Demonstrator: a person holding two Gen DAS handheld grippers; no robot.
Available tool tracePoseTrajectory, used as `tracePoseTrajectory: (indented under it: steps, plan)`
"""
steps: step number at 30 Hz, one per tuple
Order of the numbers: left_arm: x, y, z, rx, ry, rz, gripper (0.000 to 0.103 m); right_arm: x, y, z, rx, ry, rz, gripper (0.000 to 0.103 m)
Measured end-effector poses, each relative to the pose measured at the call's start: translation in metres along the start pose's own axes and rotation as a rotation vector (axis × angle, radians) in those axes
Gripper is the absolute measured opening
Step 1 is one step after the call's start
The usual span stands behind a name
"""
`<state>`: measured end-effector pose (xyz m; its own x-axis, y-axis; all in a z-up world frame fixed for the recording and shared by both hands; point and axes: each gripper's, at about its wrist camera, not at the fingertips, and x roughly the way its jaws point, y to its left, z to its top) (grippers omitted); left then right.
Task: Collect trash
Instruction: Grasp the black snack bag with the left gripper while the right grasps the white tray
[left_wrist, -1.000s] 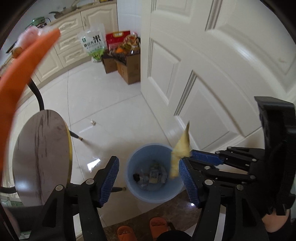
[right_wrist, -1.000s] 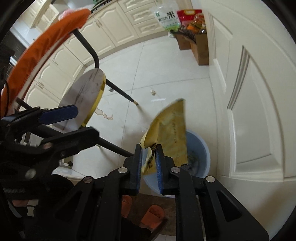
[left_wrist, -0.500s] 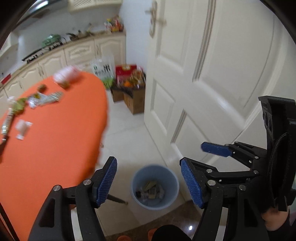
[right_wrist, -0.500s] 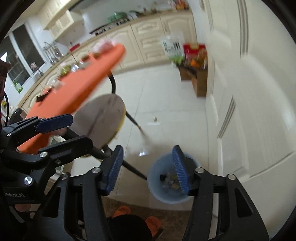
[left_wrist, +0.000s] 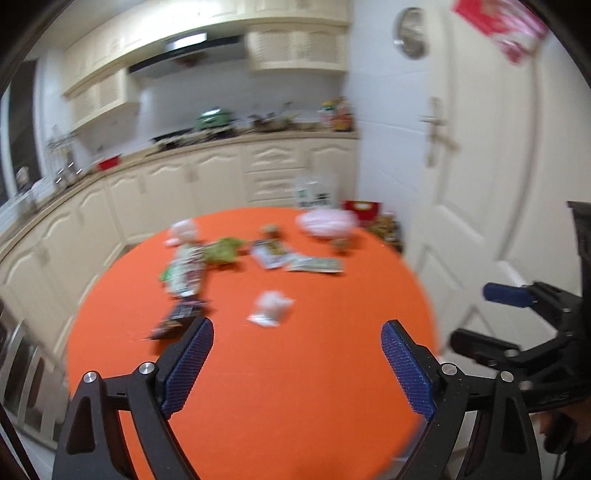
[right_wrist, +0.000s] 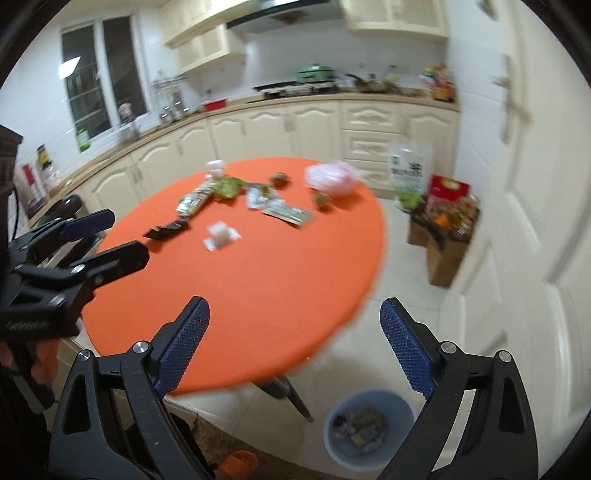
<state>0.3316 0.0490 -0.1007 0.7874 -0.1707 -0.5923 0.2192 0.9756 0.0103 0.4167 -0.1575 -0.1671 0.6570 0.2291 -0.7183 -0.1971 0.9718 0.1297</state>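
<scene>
Several pieces of trash lie on the far half of a round orange table (left_wrist: 295, 369) (right_wrist: 258, 266): a white crumpled packet (left_wrist: 271, 308) (right_wrist: 221, 233), a dark wrapper (left_wrist: 173, 321) (right_wrist: 166, 229), a green wrapper (left_wrist: 221, 251) (right_wrist: 227, 186) and a pink bag (left_wrist: 327, 223) (right_wrist: 332, 179). My left gripper (left_wrist: 297, 363) hangs over the table's near half, jaws opening, nothing between them. My right gripper (right_wrist: 295, 343) hovers at the table's near right edge, jaws also opening and empty. A blue bin (right_wrist: 369, 428) with trash inside stands on the floor below it.
A white door (left_wrist: 461, 184) (right_wrist: 535, 221) stands right of the table. Cardboard boxes with bags (right_wrist: 443, 229) sit on the floor by the door. Cream kitchen cabinets (right_wrist: 295, 129) run along the back wall. Each gripper shows at the edge of the other's view.
Both grippers rose from over the bin and now face the table top. The right gripper let go of the yellow wrapper and opened wide. The left jaws widened too.
</scene>
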Motion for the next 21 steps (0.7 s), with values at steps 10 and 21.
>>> tracePoseTrajectory:
  steps: [10, 21]
  plan:
    - [0.066, 0.103, -0.006, -0.127, 0.152, 0.15, 0.089, 0.117, 0.059, 0.036, -0.101, 0.12, 0.073, 0.093]
    - [0.161, 0.115, 0.02, -0.089, 0.274, 0.127, 0.082, 0.187, 0.076, 0.051, -0.12, 0.207, 0.077, 0.089]
